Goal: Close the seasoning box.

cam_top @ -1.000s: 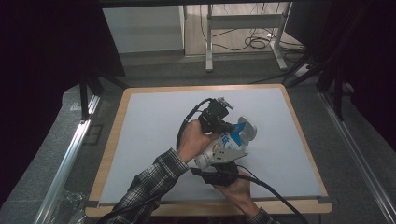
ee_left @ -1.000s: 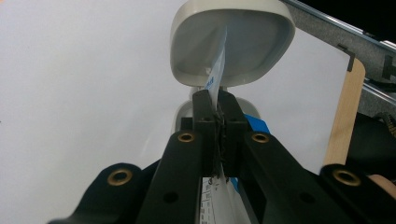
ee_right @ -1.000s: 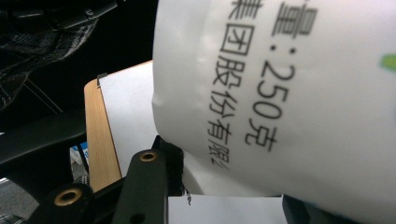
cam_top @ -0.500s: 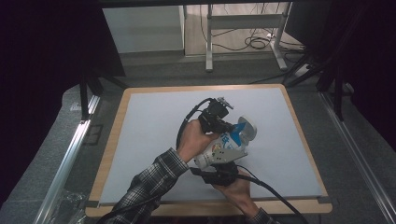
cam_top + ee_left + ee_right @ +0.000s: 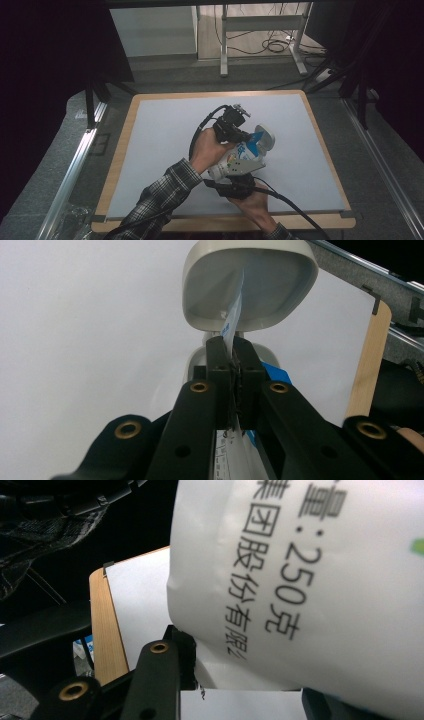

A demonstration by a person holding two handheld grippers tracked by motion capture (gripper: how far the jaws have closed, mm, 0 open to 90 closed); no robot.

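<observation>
A pale grey mat covered the wood-edged worktop (image 5: 120, 165), which sat in the middle of the high view with dark curtains at both sides; beyond its far edge, at the top of the frame, a metal stand (image 5: 260, 35) stood on a floor strewn with loose cables (image 5: 277, 46). Two forearms came in from the bottom edge, the left in a plaid sleeve (image 5: 160, 200), and both met just right of the frame's centre, over the mat. There the left gripper (image 5: 239, 134) pointed toward the upper right, while the right gripper (image 5: 239, 175) lay below it, close to the near edge, its cable trailing to the lower right. Between them was a white bottle (image 5: 245, 155) with blue and coloured print, lying tilted with its flip cap (image 5: 265, 135) open toward the upper right. In the left gripper view the jaws were pressed together on a thin blue-and-white strip of label (image 5: 233, 325) rising toward the open cap (image 5: 250, 282) at the top of the frame. In the right gripper view the jaws stood wide apart around the bottle's white body (image 5: 310, 580), the left jaw touching its lower edge; whether the right one touched it could not be told. The label there read "250" followed by Chinese characters, printed sideways.
</observation>
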